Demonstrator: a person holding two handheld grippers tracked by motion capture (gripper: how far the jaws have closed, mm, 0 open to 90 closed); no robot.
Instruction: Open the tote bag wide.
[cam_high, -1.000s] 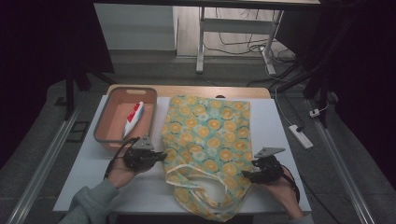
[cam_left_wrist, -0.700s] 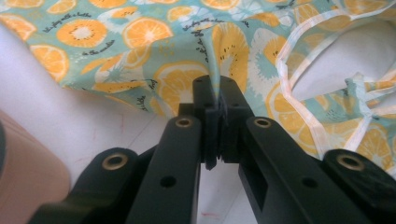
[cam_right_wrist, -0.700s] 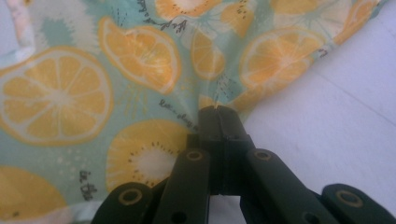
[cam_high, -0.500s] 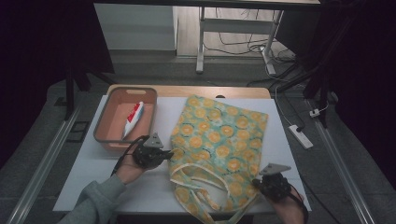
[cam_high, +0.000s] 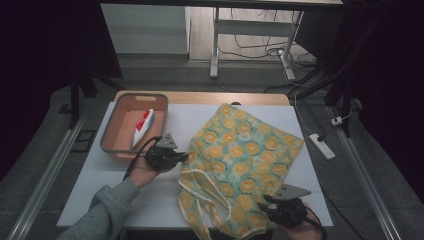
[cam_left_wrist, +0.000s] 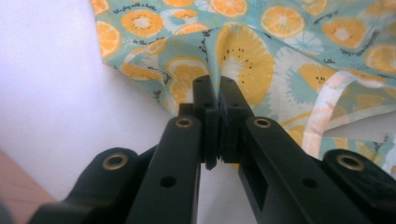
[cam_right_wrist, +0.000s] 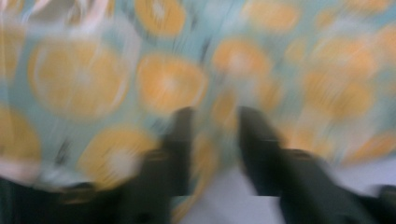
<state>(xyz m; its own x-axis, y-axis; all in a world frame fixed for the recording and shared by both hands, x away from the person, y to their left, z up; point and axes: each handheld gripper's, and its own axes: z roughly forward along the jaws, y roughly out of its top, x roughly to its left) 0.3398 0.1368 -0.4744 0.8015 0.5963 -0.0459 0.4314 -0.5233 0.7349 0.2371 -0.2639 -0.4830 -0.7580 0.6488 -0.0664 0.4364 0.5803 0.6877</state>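
The high view looked forward and down from above the person's side, taking in the whole white table from well back, forearms entering at six o'clock. The left gripper view sat very close behind its own closed jaws, facing the orange-print bag with table at nine o'clock. The right gripper view, blurred, looked along its parted jaws at the same cloth from close range. All three shared that bag, its print crowding the right gripper view.
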